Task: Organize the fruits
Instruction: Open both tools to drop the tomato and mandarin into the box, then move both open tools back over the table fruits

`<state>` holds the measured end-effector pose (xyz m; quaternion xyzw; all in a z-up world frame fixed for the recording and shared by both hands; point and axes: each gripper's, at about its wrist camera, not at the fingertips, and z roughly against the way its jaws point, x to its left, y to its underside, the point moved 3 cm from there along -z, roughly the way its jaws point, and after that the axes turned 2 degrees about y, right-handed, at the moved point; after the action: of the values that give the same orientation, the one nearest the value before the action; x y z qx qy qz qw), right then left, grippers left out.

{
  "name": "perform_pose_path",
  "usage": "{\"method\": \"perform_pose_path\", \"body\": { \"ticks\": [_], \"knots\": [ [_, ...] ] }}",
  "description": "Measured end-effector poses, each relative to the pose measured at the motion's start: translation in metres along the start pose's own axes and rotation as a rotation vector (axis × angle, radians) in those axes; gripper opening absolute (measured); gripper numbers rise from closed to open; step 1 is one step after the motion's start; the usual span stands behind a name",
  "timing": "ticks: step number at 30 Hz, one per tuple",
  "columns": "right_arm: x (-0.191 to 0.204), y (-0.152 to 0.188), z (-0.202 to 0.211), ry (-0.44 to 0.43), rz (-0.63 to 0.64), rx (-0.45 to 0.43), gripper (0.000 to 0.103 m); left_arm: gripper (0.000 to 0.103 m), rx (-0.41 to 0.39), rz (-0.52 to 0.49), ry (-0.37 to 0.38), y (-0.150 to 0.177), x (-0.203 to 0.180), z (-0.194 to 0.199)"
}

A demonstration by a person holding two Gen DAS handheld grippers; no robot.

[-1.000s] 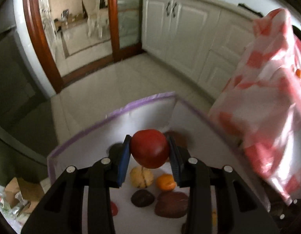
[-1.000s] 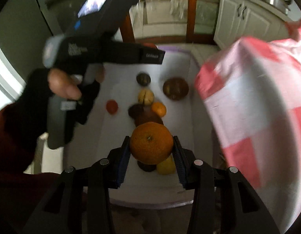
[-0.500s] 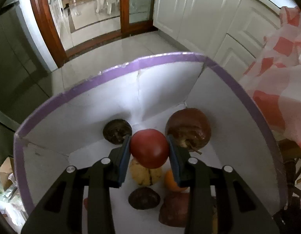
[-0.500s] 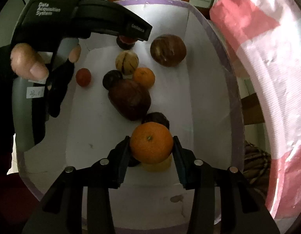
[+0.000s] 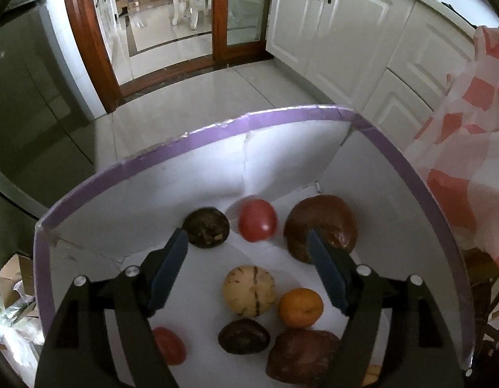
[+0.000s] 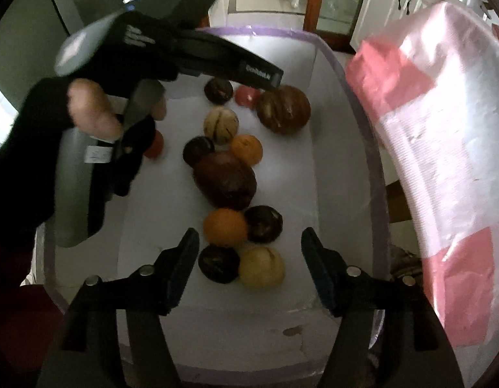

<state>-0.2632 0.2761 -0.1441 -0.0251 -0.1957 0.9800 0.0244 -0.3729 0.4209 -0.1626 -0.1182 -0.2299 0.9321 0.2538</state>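
Observation:
A white box with a purple rim [image 5: 217, 135] [image 6: 372, 174] holds several fruits. In the left wrist view my left gripper [image 5: 248, 245] is open and empty above the box; a red tomato [image 5: 257, 220] lies just beyond it by the back wall, between a dark round fruit [image 5: 206, 231] and a big brown fruit [image 5: 327, 223]. In the right wrist view my right gripper [image 6: 249, 242] is open and empty; an orange [image 6: 225, 227] lies in the box just beyond its fingers, beside a dark fruit [image 6: 264, 223], another dark fruit [image 6: 218, 263] and a yellow fruit [image 6: 261, 266].
A red-and-white checked bag [image 6: 443, 148] [image 5: 469, 148] hangs at the box's right side. The left gripper's body and the gloved hand [image 6: 97, 123] hover over the box's left half. White cabinets [image 5: 330, 32] and a wooden doorframe [image 5: 87, 48] stand behind.
Both grippers have opened. The left one has let go of the red tomato at the box's back; the right one has let go of the orange among the near fruits.

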Motion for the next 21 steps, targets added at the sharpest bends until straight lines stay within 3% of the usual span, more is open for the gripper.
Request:
{"method": "perform_pose_path", "body": {
  "ticks": [6, 12, 17, 19, 21],
  "knots": [
    [-0.001, -0.01, 0.045, -0.055, -0.01, -0.145, 0.065, 0.084, -0.082, 0.035, 0.0, -0.01, 0.003, 0.02],
    [-0.02, -0.02, 0.128, -0.07, -0.047, -0.362, 0.069, 0.098, -0.297, -0.011, 0.01, -0.031, -0.023, 0.077],
    [-0.07, -0.002, 0.207, 0.071, -0.153, -0.566, 0.081, 0.101, -0.431, -0.122, 0.148, -0.043, -0.081, 0.135],
    [-0.097, 0.017, 0.229, 0.151, -0.215, -0.608, 0.087, 0.101, -0.457, -0.192, 0.223, -0.043, -0.112, 0.158],
    [-0.123, 0.039, 0.244, 0.22, -0.294, -0.628, 0.087, 0.101, -0.474, -0.266, 0.294, -0.041, -0.144, 0.178]
  ]
}}
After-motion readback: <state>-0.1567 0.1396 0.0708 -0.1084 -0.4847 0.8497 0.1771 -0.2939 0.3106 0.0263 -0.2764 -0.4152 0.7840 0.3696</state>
